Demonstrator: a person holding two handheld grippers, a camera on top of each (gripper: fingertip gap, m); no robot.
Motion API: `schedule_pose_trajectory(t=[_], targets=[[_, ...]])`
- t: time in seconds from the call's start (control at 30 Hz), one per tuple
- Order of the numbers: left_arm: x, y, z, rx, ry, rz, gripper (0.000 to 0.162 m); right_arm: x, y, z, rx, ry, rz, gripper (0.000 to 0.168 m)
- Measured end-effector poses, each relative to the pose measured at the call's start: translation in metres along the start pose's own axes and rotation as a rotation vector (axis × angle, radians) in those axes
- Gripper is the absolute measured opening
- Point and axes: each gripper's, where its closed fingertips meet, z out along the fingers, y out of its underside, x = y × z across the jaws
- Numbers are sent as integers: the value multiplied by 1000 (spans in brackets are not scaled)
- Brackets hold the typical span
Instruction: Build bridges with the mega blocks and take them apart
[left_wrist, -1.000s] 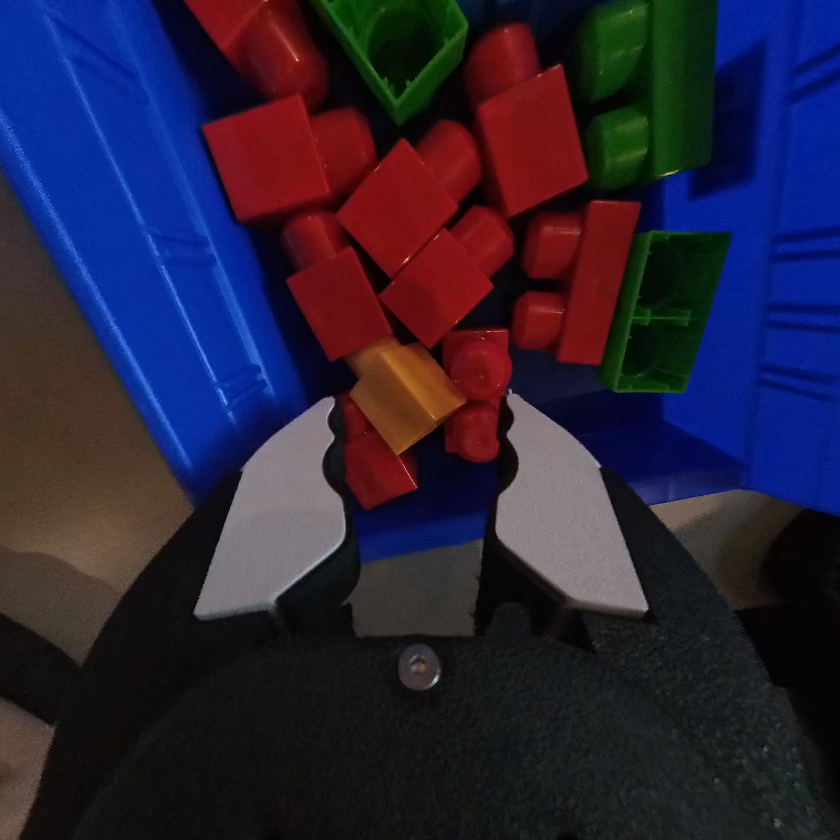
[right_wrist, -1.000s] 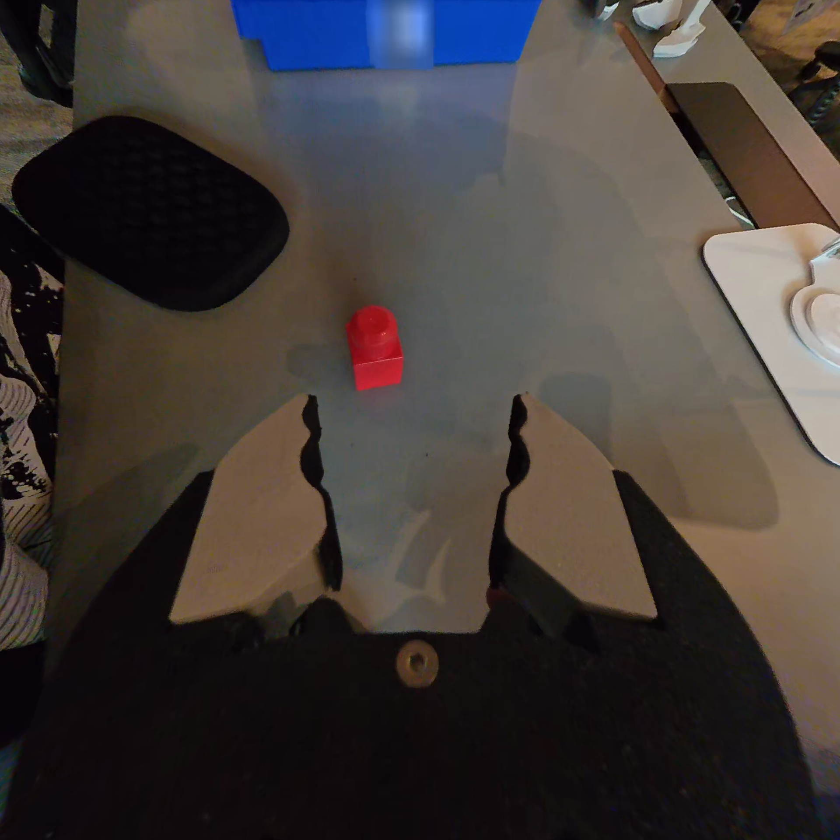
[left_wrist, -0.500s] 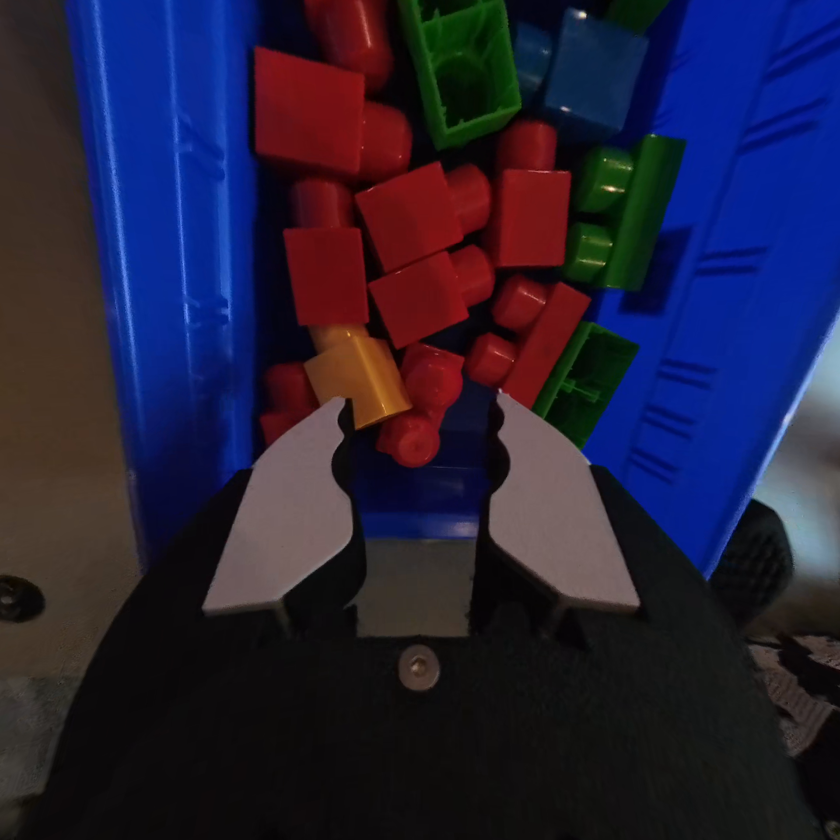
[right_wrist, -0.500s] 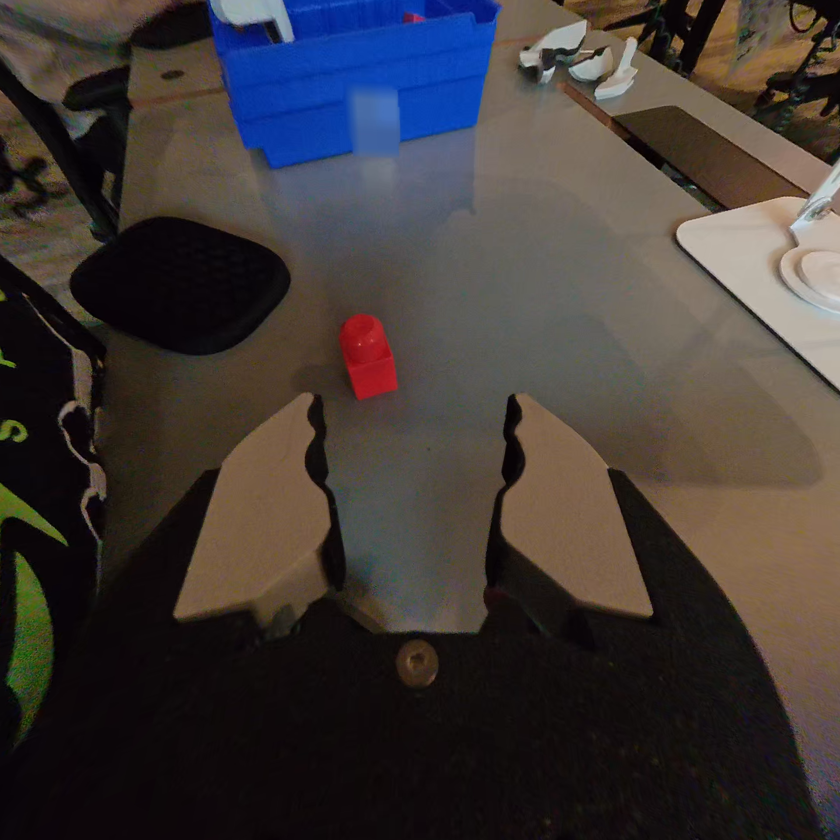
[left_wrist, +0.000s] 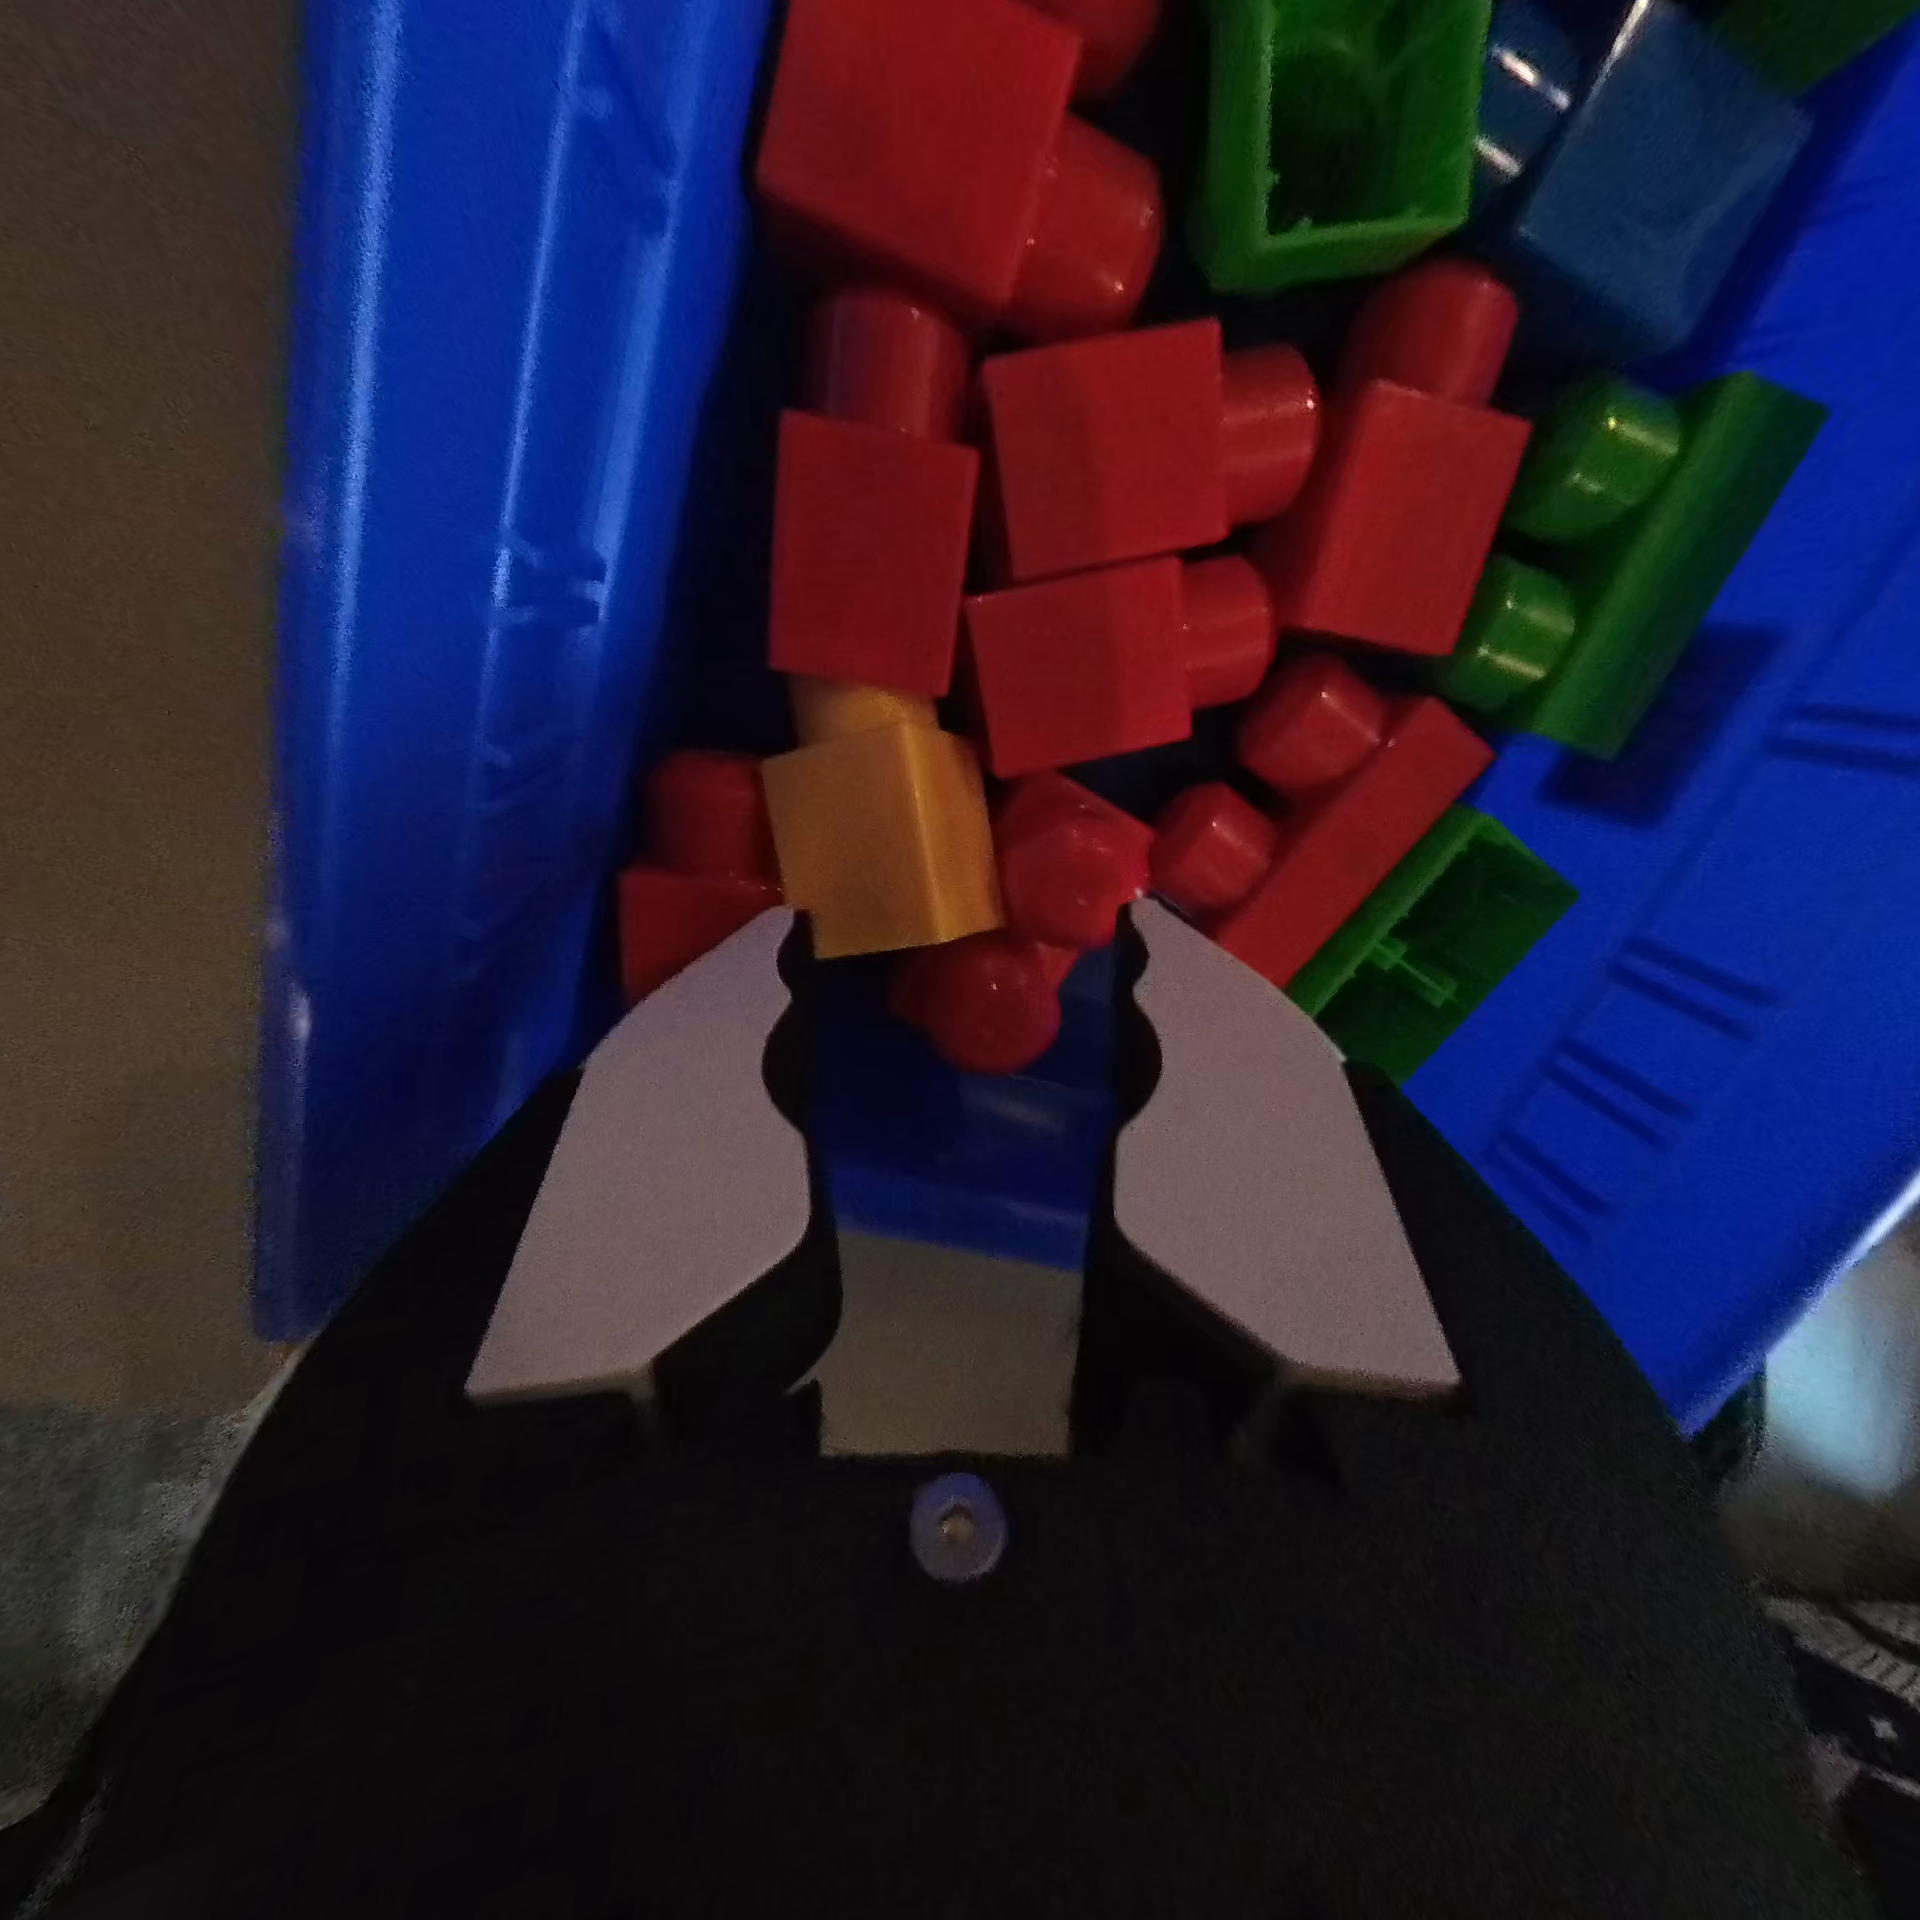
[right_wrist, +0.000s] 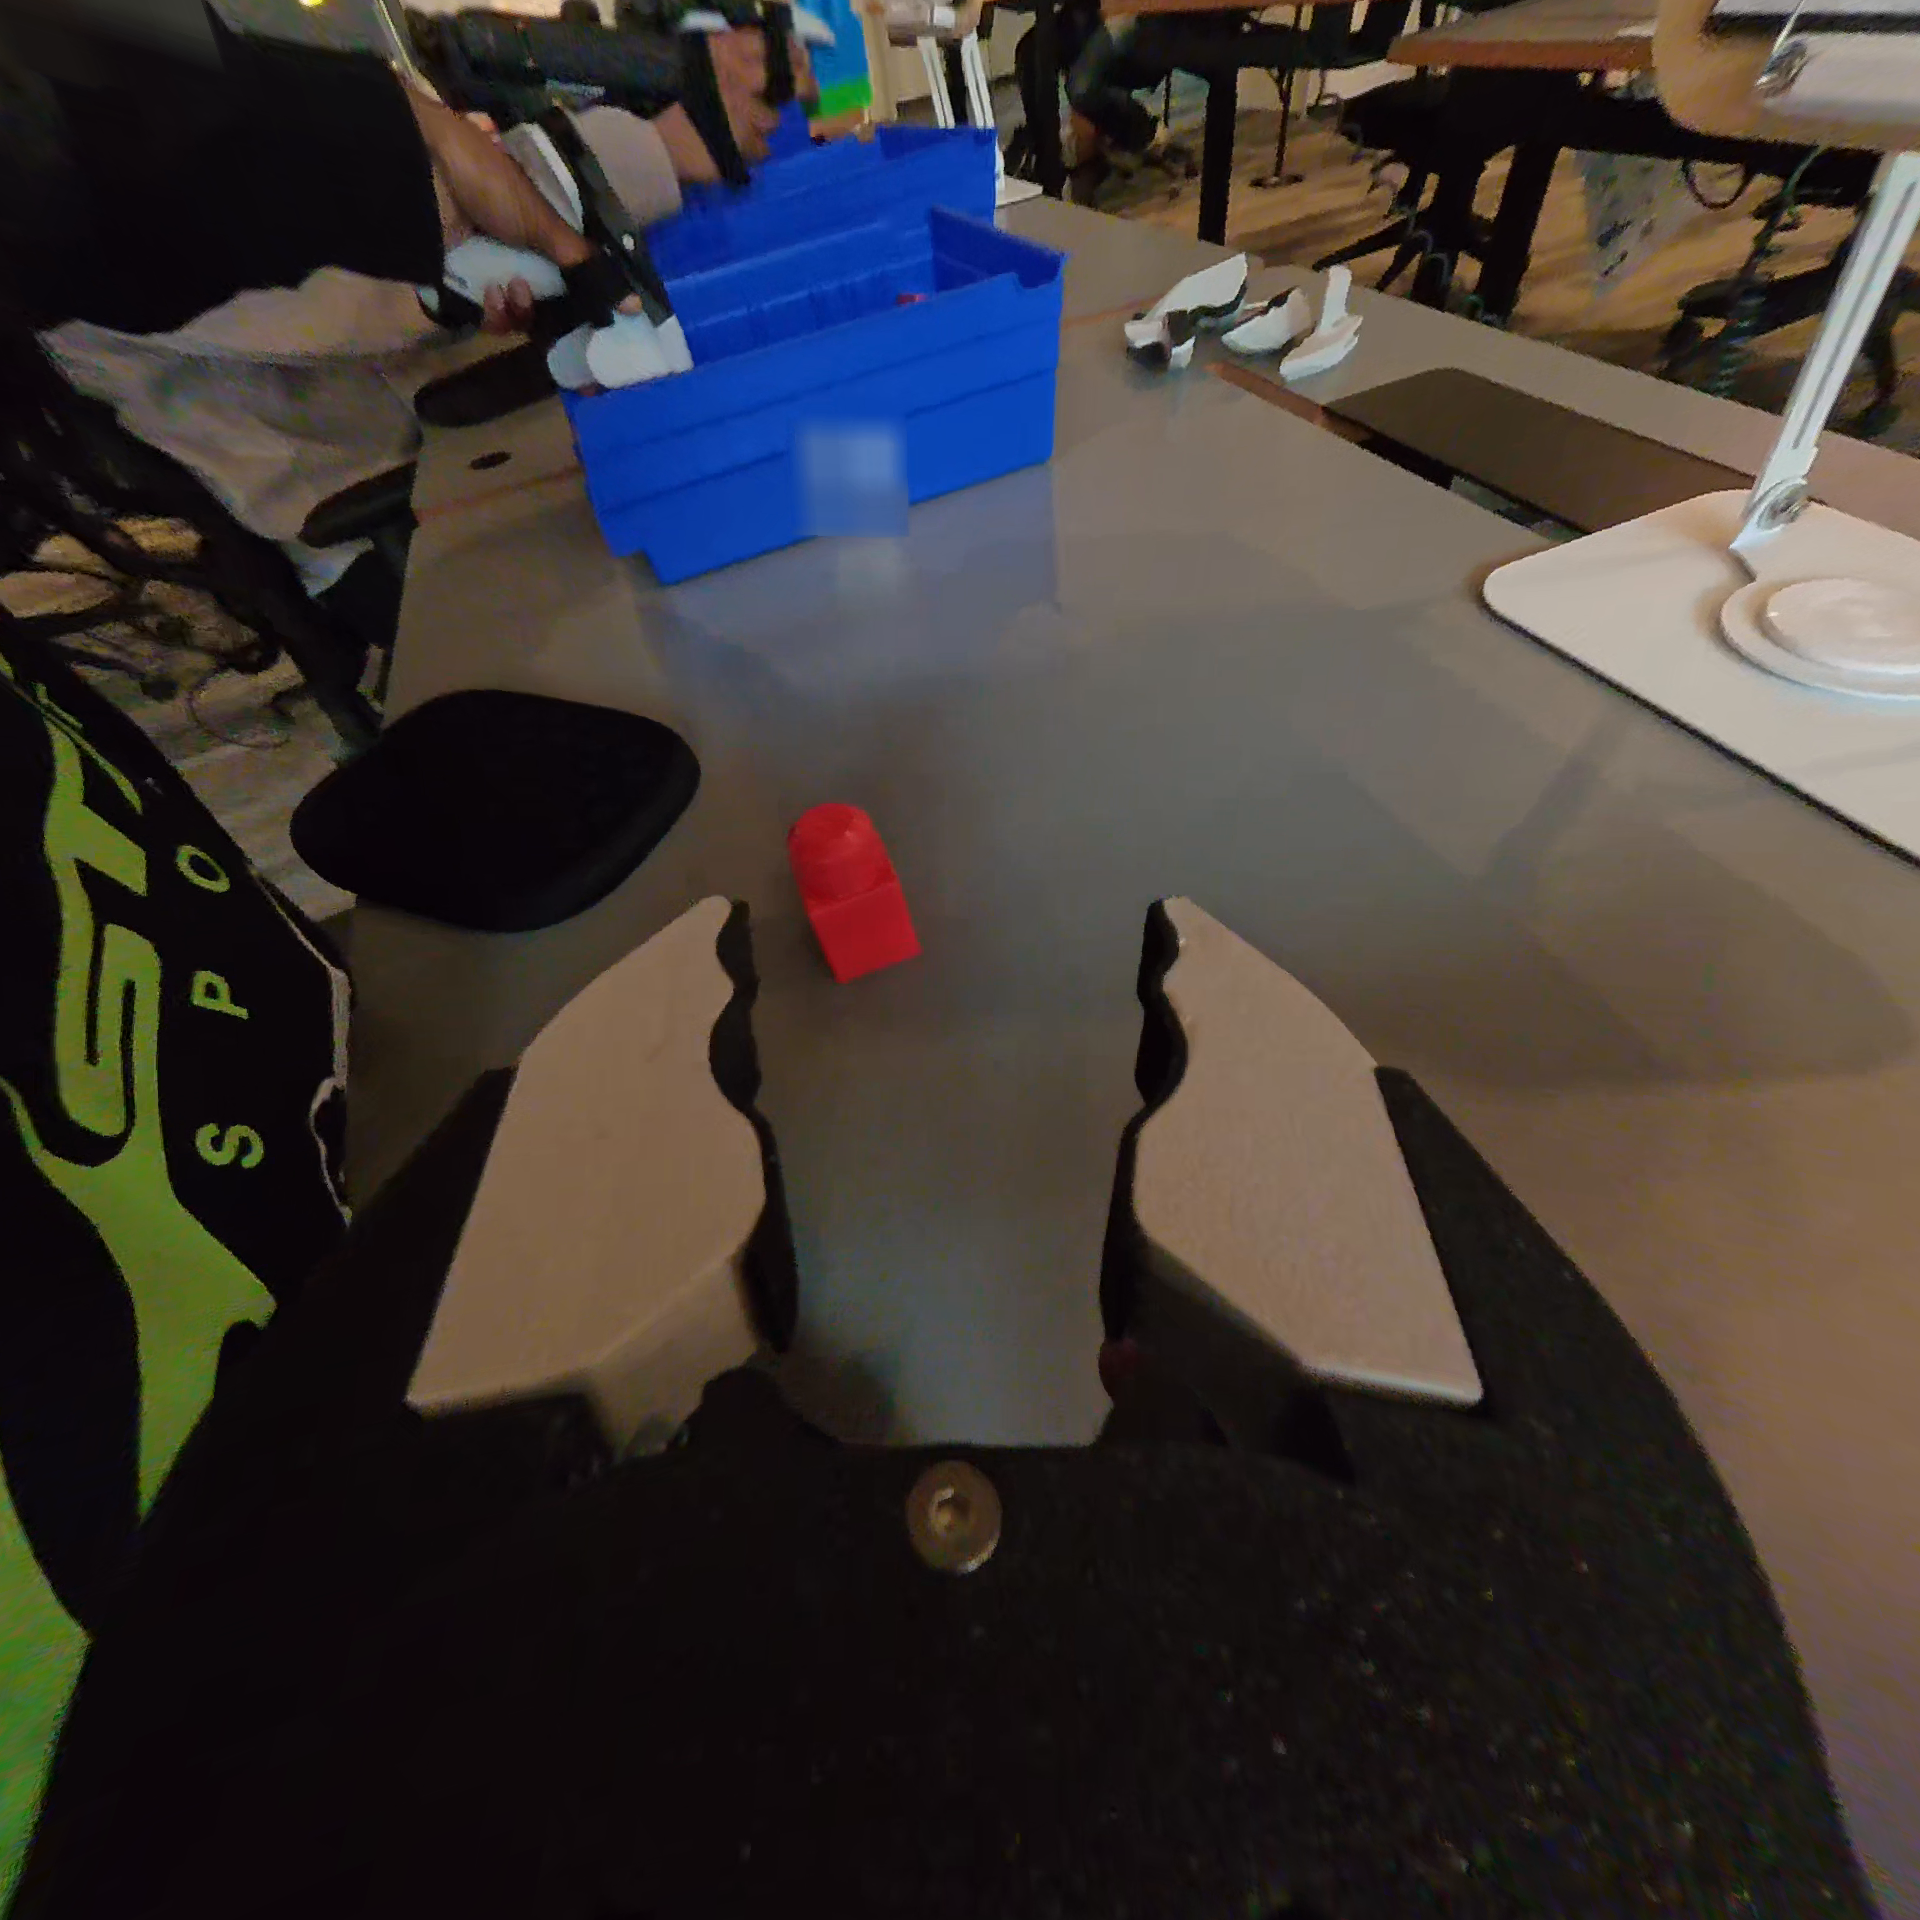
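Note:
My left gripper (left_wrist: 961, 914) is open and empty, low over the near end of a blue bin (left_wrist: 468, 520) full of blocks. A yellow one-stud block (left_wrist: 883, 847) lies at its left fingertip, and a red two-stud block (left_wrist: 1039, 935) lies between the tips. Several red blocks (left_wrist: 1101, 457), green blocks (left_wrist: 1642, 561) and a blue block (left_wrist: 1662, 208) fill the bin beyond. My right gripper (right_wrist: 945, 914) is open and empty above the grey table (right_wrist: 1247, 831). A single red one-stud block (right_wrist: 854, 896) stands just ahead of its left finger. The left gripper (right_wrist: 623, 353) and the bin (right_wrist: 831, 416) show far back there.
A black pad (right_wrist: 499, 800) lies at the table's left edge. A white lamp base (right_wrist: 1745, 623) stands at the right. White curved parts (right_wrist: 1247, 312) and a dark mat (right_wrist: 1538, 447) lie behind it. A person's hand (right_wrist: 488, 197) holds the left gripper. The gap from one gripper's tips to the other's is roughly 55 cm.
My left gripper has turned and moved closer to the blocks at the bin's near end. My right gripper's view has tilted up and drawn nearer the red block on the table.

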Motion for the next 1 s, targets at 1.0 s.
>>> schedule_pose_trajectory(t=[1.0], targets=[[-4, -6, 21, 46, 46, 8, 44, 3, -3, -4, 42, 10, 9, 66]])
